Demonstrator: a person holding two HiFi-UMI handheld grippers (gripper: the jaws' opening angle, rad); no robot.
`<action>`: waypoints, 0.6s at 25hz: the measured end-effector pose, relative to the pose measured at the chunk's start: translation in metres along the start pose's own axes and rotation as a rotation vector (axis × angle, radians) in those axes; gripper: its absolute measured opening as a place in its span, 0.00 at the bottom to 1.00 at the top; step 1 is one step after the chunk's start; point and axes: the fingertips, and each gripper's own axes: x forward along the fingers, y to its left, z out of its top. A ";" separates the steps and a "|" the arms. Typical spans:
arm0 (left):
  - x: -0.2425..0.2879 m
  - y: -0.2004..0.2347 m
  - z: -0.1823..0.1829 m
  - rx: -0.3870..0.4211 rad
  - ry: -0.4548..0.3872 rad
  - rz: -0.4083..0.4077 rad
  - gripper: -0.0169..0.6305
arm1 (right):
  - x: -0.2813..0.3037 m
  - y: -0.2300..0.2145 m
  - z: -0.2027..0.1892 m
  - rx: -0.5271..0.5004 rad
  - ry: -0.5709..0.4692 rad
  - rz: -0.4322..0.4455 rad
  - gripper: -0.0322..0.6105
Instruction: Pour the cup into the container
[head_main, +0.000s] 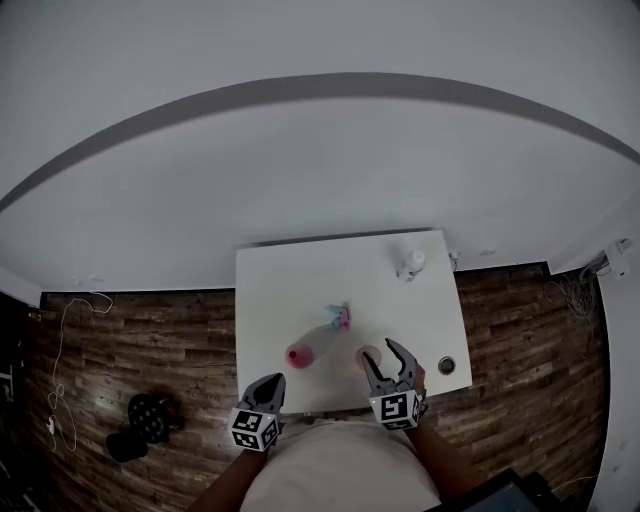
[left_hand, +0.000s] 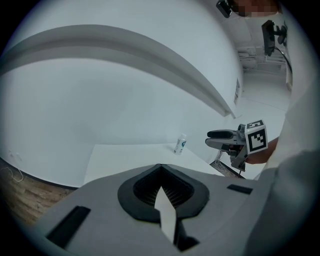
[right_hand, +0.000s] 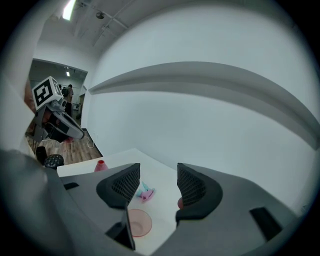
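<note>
Cup (right_hand: 139, 222), pink and translucent, is standing upright near the front edge of the white table (head_main: 290, 280), below and in front of the right gripper (right_hand: 158, 167). That gripper's jaws are standing about half apart with nothing pressed between them. In the head view the cup (head_main: 370, 353) is showing just beside its left jaw.

Left gripper (left_hand: 160, 172) is hanging at the table's front edge, jaws fully together and gripping nothing.

Surroundings: a pink-red vessel (head_main: 300, 353) is standing left of the cup, and a small pink-and-teal object (head_main: 340, 318) is lying just behind the two. A small bottle (head_main: 410, 263) is standing well apart at the far right corner. Nothing is lying between the cup and the vessel.

View differences: only the right gripper view is showing into the cup's open mouth. The left gripper view is catching the bottle (left_hand: 180, 144) and the right gripper (left_hand: 210, 138), but neither cup nor vessel. Only the head view is showing the dark objects (head_main: 150, 412) and a cable (head_main: 60, 370) on the wooden floor (head_main: 140, 340).
</note>
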 end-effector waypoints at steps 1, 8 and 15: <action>0.001 0.003 0.003 0.001 -0.002 -0.006 0.04 | 0.002 0.000 0.001 -0.005 0.004 -0.004 0.42; -0.010 0.024 0.005 0.025 -0.010 -0.046 0.04 | 0.005 0.012 0.011 -0.040 0.001 -0.052 0.42; -0.031 0.047 0.007 0.035 -0.036 -0.039 0.04 | -0.006 0.036 0.016 -0.012 -0.011 -0.105 0.42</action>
